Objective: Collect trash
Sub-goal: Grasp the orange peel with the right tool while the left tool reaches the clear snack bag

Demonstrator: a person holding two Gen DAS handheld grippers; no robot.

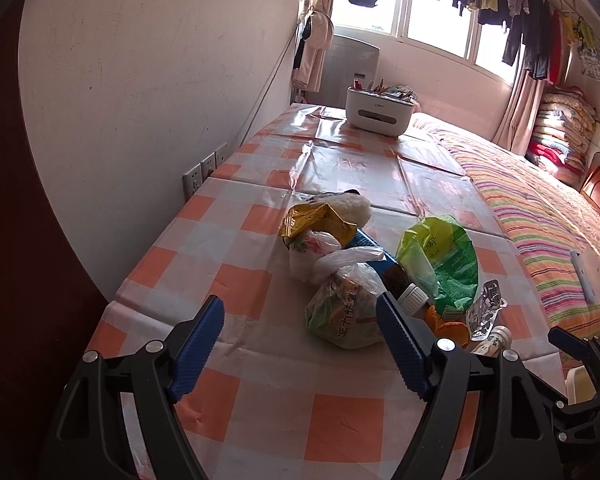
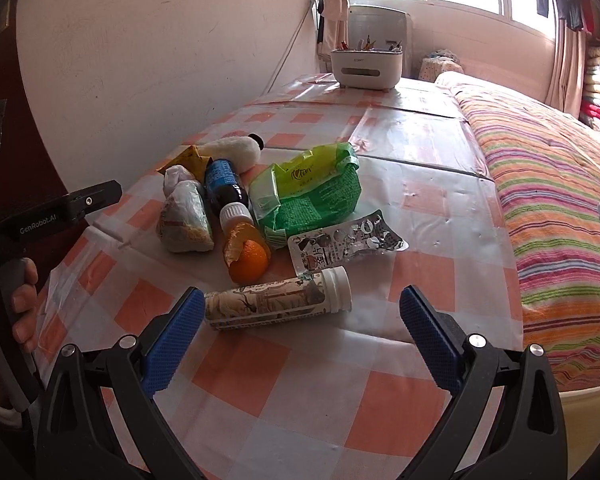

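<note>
A heap of trash lies on the checked tablecloth [image 1: 260, 412]: a crumpled plastic bag [image 1: 344, 312], a gold wrapper [image 1: 312, 220], a green bag [image 2: 312, 192], a blue-labelled bottle [image 2: 222, 180], a small white-capped bottle [image 2: 236, 216], an orange [image 2: 250, 262], a foil blister pack [image 2: 348, 244] and a printed tube [image 2: 276, 304] lying on its side. My left gripper [image 1: 299, 300] stands open just short of the crumpled bag, with nothing between its pads. My right gripper [image 2: 300, 294] is open, and the tube lies across between its fingertips with a gap at its capped end.
A white organiser box [image 2: 366, 66] stands at the table's far end. A bed with a striped blanket [image 2: 552, 200] runs along the right side. The wall with sockets [image 1: 204, 172] borders the left. A pale container rim [image 2: 588, 396] shows at the near right corner.
</note>
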